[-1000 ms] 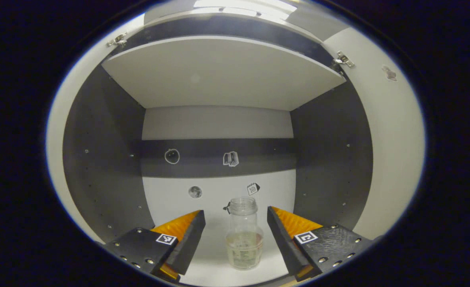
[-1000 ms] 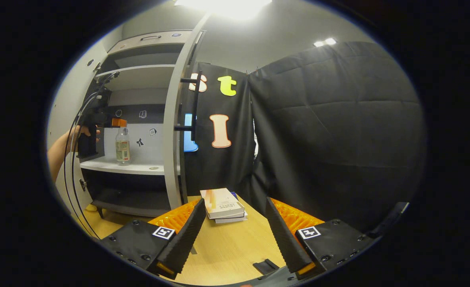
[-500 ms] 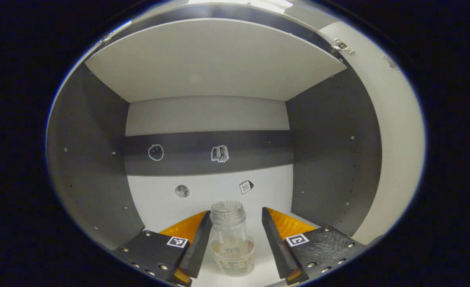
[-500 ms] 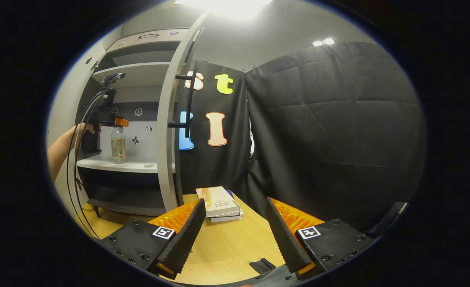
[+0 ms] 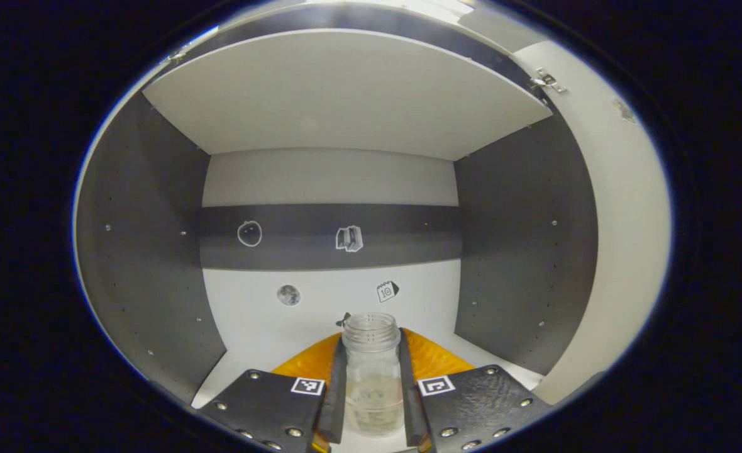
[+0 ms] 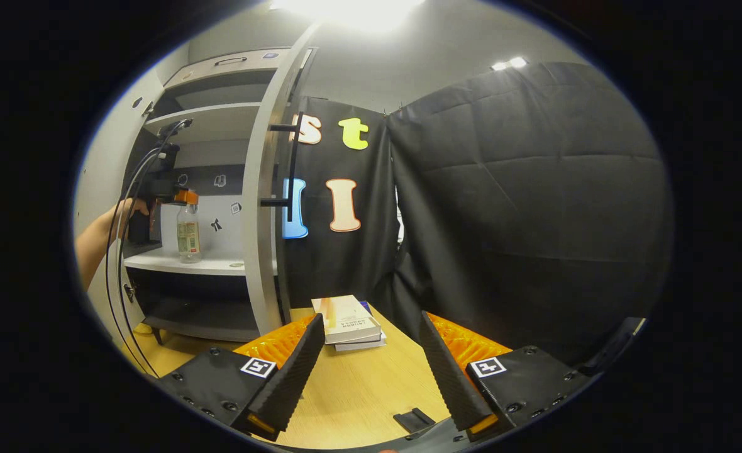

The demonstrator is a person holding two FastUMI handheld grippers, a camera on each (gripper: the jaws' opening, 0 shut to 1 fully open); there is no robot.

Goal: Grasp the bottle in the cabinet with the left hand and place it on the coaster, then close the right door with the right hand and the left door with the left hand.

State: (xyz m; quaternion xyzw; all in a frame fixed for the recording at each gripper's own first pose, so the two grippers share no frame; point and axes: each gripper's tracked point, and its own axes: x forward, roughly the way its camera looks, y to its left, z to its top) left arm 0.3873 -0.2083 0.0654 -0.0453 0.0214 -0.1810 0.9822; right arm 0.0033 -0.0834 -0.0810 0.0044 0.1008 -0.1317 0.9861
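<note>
A clear bottle (image 5: 371,384) with no cap and a little pale liquid stands on the white shelf (image 5: 270,343) inside the cabinet. My left gripper (image 5: 371,402) is shut on the bottle, both fingers pressed against its sides below the neck. In the right gripper view the same bottle (image 6: 188,230) stands on the shelf with the left gripper (image 6: 179,196) at its neck, held by a hand (image 6: 122,211). The right door (image 6: 270,207) stands open, edge-on, with a dark bar handle (image 6: 291,167). My right gripper (image 6: 368,371) hangs open over the wooden table (image 6: 365,390), holding nothing.
A stack of books (image 6: 349,324) lies on the table near the cabinet's right door. A small black piece (image 6: 415,419) sits at the table's near edge. An upper shelf (image 5: 346,100) spans above the bottle. Stickers (image 5: 349,239) dot the cabinet's back wall.
My left gripper has moved in around the bottle and its fingers have shut from wide open onto the bottle's sides. The right gripper has barely shifted.
</note>
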